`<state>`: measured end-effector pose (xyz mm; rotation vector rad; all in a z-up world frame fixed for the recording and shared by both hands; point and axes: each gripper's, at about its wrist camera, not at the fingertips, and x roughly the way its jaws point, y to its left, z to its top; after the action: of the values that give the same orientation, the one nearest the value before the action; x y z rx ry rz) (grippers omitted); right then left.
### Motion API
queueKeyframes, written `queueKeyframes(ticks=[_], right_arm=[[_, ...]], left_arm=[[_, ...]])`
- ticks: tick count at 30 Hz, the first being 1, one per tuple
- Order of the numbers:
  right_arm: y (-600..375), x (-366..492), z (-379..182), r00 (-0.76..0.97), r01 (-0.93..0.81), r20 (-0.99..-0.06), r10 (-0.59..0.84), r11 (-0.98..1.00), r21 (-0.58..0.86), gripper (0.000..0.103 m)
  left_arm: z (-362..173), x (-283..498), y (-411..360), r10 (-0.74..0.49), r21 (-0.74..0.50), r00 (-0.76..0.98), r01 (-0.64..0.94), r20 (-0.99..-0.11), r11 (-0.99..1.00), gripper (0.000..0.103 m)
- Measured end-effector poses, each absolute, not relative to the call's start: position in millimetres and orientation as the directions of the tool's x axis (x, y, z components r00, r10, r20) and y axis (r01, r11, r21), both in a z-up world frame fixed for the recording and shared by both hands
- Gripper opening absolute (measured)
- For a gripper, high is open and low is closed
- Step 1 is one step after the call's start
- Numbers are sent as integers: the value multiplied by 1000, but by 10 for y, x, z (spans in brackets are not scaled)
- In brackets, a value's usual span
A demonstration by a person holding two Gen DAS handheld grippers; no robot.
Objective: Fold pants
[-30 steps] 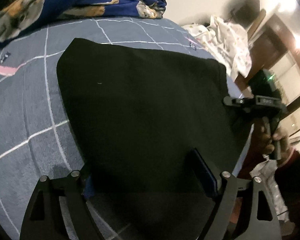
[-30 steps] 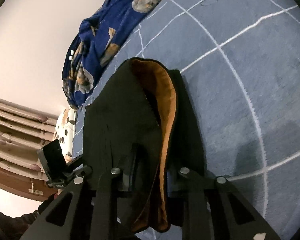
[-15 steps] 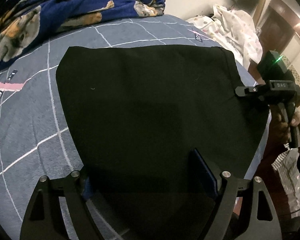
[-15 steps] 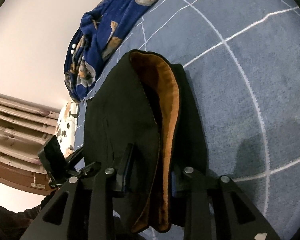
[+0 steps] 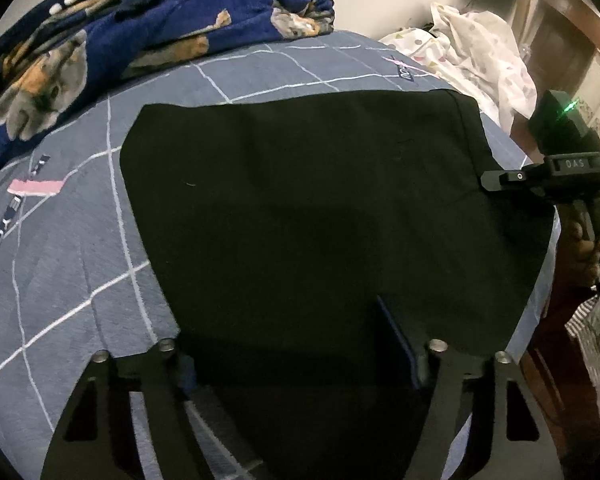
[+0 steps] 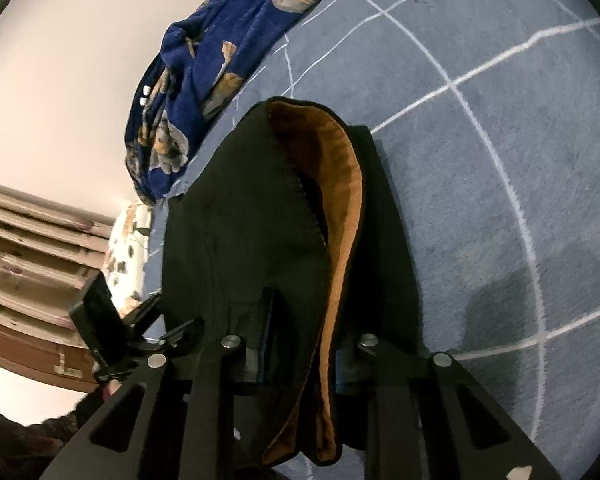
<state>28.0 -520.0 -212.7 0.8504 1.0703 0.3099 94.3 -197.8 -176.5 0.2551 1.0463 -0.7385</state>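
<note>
A bed with a grey-blue cover crossed by white lines fills the room. At its far end a navy blanket lies heaped against a plain pale wall. Beside the bed lie spotted white bedding and dark wood panelling.
</note>
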Motion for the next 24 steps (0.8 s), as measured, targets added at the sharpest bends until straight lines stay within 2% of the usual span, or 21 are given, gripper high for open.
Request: queueKeyframes(ticks=[2,6,10,13,14,19,24], right_arm=[[-5203,274,-2145,474,165,-637,608,649,743,21],[-5164,300,-2124,473,154,-636,610,653,742,36],[-5079,332,-2083,464,142,-661,589,687,712,36],[-5047,335,-2071,453,148,-684,572,708,690,24],[-5030,323,-2063,457,142,-675,579,702,698,23],[-4972,261,-2032,491,146,-636,595,663,734,19],[-4930,181,-1995,528,152,-582,619,605,782,17]], left_arm=[[-1755,942,-1982,-425,-135,293,668,-856,732,67],[-1760,958,-1982,-423,-141,286,664,-860,735,67],[-1761,977,-1963,-437,-160,274,664,-857,731,67],[-1714,955,-1928,-439,-128,319,669,-840,732,36],[-1699,962,-1913,-436,-121,327,669,-839,734,29],[-1645,1001,-1814,-452,-144,318,664,-834,734,17],[-1549,946,-1719,-461,-141,328,670,-824,729,14]])
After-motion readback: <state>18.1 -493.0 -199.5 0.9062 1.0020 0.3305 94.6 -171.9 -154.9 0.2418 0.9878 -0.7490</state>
